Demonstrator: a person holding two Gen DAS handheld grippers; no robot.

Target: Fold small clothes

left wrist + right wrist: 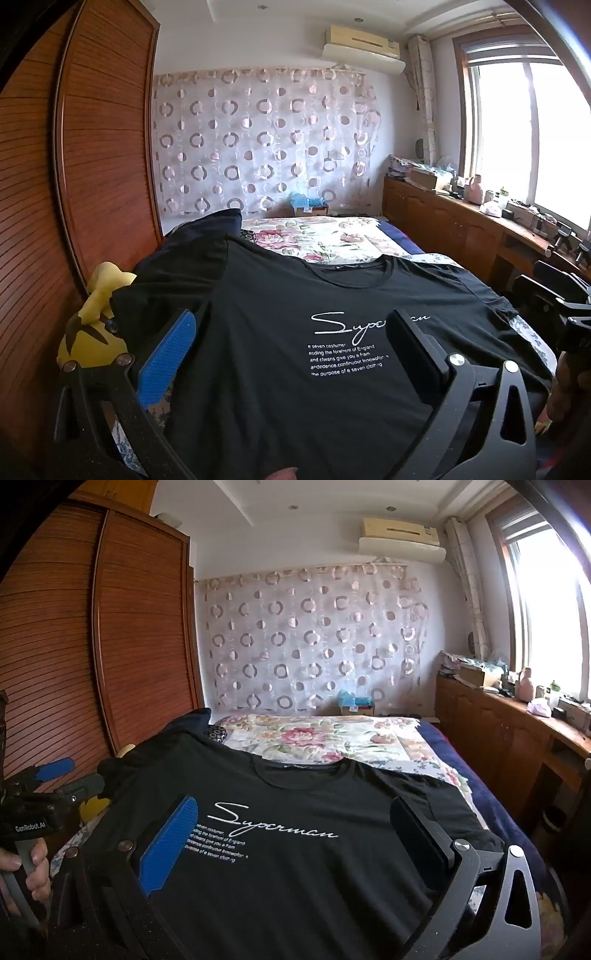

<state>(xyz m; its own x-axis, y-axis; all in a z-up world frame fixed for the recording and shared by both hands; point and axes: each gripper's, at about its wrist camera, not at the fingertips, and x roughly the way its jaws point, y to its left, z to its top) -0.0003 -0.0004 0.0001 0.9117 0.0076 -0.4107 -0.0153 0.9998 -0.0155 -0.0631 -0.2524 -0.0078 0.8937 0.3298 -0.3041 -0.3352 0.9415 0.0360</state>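
Black cotton T-shirt (pixel 295 849) with white script lettering: laid flat, front up, on the near part of the bed (pixel 498 812); collar at the far edge, hem nearest the cameras and out of view. Left sleeve draped over a dark bundle (pixel 207 229) at the far left; right sleeve spread toward the right edge of the mattress. Floral quilt (pixel 314 738) beyond the collar.

Step in hand, as judged: start of the first fold. No fold visible in the fabric; no cloth gripped.

Left gripper (pixel 291 347): jaws spread wide, nothing clamped, poised above the left half of the chest, tilted slightly downward. Blue ribbed pad (pixel 166 362) near the left side seam.

Right gripper (pixel 295 842): jaws likewise wide apart, empty, poised above the right half of the chest. Contact with the fabric: not discernible in either view.

Next move, as judged: lower each gripper to a shirt edge, close on a single layer at sleeve or shoulder and at the hem on one side, lift only enough to clear, carry toward the centre line.

Caution: yellow plush toy (pixel 92 325) just beside the left sleeve, beside the wooden louvred wardrobe (pixel 92 147); possible snag. Wooden sideboard (pixel 517 731) at right, well apart.
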